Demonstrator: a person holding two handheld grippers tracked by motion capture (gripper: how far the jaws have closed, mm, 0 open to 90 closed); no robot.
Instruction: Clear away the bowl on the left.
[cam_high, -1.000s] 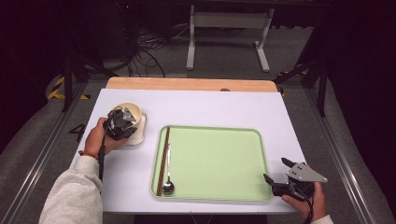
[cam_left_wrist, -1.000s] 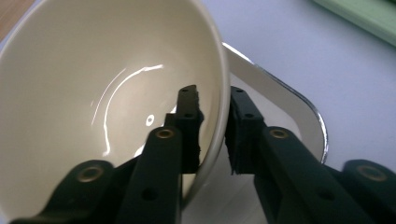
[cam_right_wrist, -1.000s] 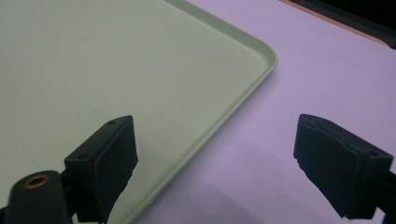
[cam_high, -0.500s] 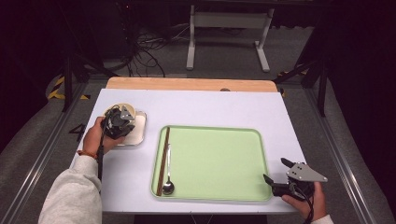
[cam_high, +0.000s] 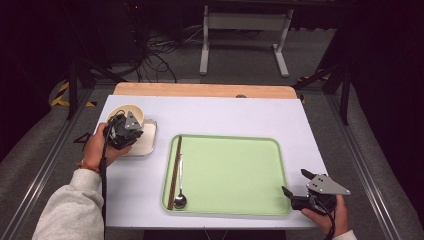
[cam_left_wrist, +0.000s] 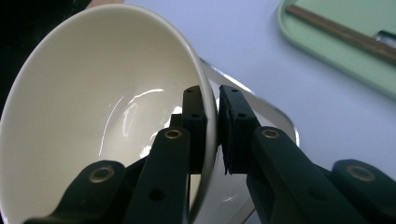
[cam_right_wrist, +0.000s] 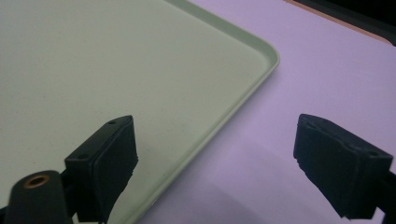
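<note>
The left gripper (cam_left_wrist: 212, 135) clamps its jaws on the rim of the empty cream bowl (cam_left_wrist: 98, 93), tilted above a square plate (cam_high: 145, 142). The green tray (cam_high: 240, 172) holds chopsticks (cam_high: 175, 170) and a spoon (cam_high: 180, 192). The right gripper (cam_right_wrist: 215, 163) rests at the tray's corner, jaws apart.

One bowl (cam_high: 126, 113), one spoon (cam_high: 180, 199)

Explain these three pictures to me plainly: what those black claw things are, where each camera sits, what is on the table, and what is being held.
A person works at a white table with a hand-held two-jaw gripper in each hand. The high view looks down from above; the other two cameras ride on the grippers, looking along their black jaws. On the table lies a green tray holding brown chopsticks and a spoon, with a small square plate beside it. The left gripper pinches the rim of a cream bowl, tilted above that plate. The right gripper is open, straddling the tray's edge, holding nothing.
</note>
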